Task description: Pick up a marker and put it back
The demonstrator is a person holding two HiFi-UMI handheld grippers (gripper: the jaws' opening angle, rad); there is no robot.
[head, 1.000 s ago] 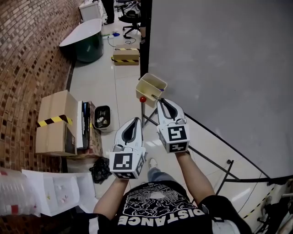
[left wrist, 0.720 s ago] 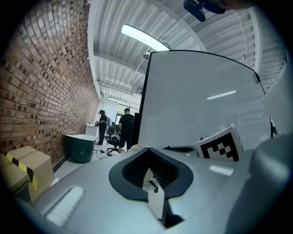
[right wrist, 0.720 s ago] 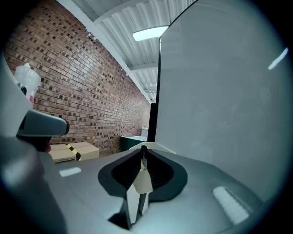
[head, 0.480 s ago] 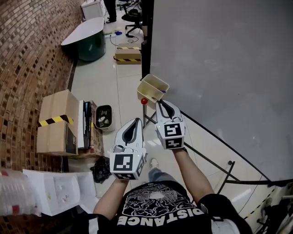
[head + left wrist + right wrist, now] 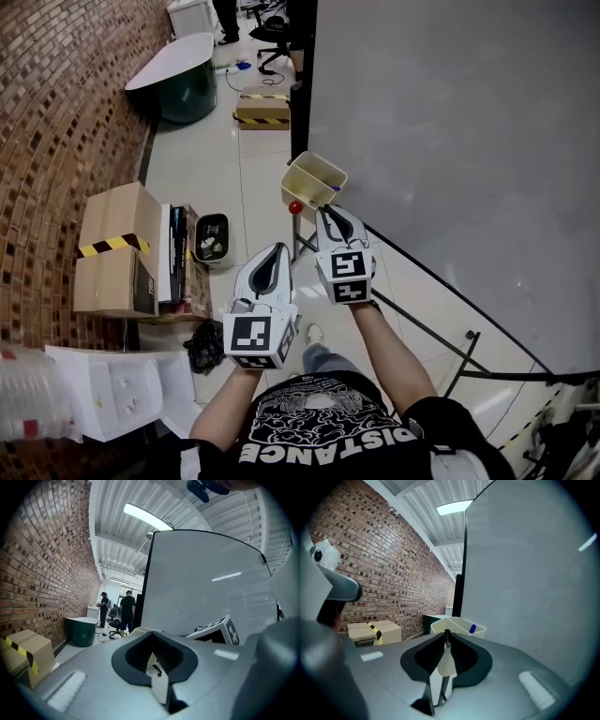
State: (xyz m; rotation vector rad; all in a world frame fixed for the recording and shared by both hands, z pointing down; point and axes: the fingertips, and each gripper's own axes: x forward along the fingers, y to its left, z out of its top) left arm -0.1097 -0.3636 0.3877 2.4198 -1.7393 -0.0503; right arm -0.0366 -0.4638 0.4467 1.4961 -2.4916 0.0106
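Only the right gripper view shows the fingers of the right gripper (image 5: 446,643) nearly together, pinching a slim dark marker (image 5: 447,633) upright near the cream bin (image 5: 457,622), where a blue-capped marker (image 5: 472,629) sits. The left gripper view shows the left gripper (image 5: 153,635) with its fingers closed on nothing.

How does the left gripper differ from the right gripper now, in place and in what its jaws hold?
The right gripper reaches further forward, tips close to the beige bin; the left gripper is held back, nearer the body. The right gripper's jaws pinch a thin dark thing, seemingly a marker; the left gripper's jaws meet on nothing. Both are white, carry a cube with square markers and point away from the person.
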